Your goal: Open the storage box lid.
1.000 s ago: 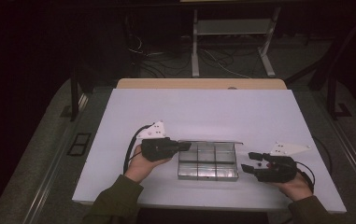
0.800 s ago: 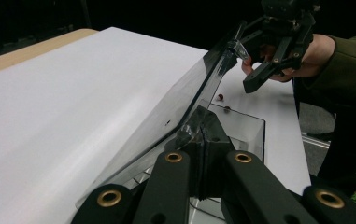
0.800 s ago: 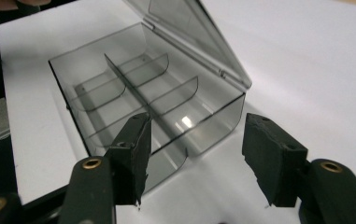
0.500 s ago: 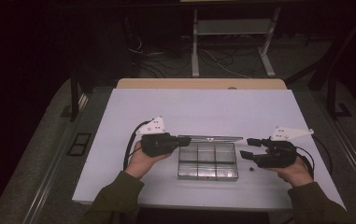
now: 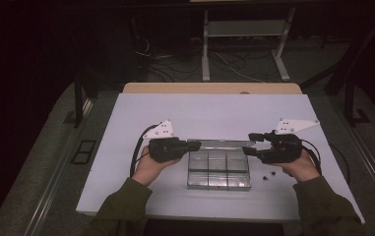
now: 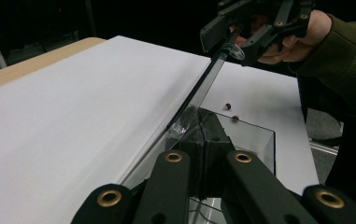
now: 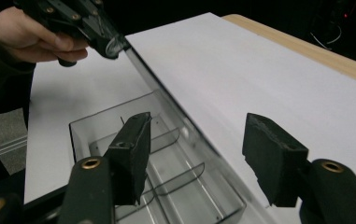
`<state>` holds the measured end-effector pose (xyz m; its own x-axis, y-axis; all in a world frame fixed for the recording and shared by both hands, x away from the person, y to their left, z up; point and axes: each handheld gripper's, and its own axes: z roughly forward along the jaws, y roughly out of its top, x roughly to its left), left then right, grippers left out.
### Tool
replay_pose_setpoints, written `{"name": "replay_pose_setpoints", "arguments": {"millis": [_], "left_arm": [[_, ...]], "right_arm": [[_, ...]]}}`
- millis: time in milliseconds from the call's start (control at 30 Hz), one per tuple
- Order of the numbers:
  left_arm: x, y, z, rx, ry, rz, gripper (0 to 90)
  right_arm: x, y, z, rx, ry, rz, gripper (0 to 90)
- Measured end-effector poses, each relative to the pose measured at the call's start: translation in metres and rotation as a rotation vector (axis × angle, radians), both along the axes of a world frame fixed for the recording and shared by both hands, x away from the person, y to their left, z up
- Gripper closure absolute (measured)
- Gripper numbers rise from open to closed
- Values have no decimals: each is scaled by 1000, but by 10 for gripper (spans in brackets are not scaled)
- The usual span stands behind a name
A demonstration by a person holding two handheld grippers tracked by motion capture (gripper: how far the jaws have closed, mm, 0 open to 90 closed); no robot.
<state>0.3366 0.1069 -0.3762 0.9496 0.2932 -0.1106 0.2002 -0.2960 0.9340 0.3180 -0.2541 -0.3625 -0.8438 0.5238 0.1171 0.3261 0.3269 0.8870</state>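
Holding the clear lid [image 5: 219,143] of the compartment box [image 5: 218,169] at its left end, the left gripper [image 5: 191,145] has its jaws pressed together on the thin plastic edge; the left gripper view shows the lid [image 6: 199,93] standing raised from the box's far side, running away toward the other hand. Box sits mid-worktop, between the two hands, its lower tray flat on the white worktop [image 5: 214,110].

Handling judgement: clear, thin, rigid plastic, so light, slick and likely to flex or crack at the hinge if twisted. Best taken by the lid's free edge near the corners, both ends moving together; a one-sided pull may skew it. The tray is light enough to skate on the smooth sheet.

Right gripper [image 5: 248,143]: jaws spread, and they have just been closing a little, with the lid's right end [image 7: 166,102] running between them but not pinched as far as the right gripper view shows. Two or three small dark beads [image 5: 268,174] lie on the worktop just right of the box, below the right hand.

Surface: white sheet over a wooden worktop, matt, bare otherwise. Room dim; cables [image 5: 175,61] and a metal stand [image 5: 244,42] on the floor beyond.
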Motion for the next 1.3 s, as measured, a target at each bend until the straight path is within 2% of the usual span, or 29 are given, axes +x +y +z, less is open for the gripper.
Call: {"name": "replay_pose_setpoints", "arguments": {"millis": [367, 533, 700, 933, 1133, 1300], "left_arm": [[-1, 1, -1, 4, 3, 8, 873], [-4, 4, -3, 8, 21, 20, 831], [-8, 10, -8, 29, 36, 40, 786], [-16, 19, -14, 78, 59, 58, 687], [-26, 23, -19, 135, 51, 68, 588], [-30, 30, -21, 133, 65, 62, 482]], "right_arm": [[7, 8, 4, 1, -26, 46, 593], [8, 5, 5, 9, -30, 48, 645], [9, 4, 5, 11, -28, 49, 665], [13, 4, 7, 3, -33, 52, 683], [18, 4, 8, 5, -35, 49, 688], [22, 4, 9, 13, -34, 47, 690]]}}
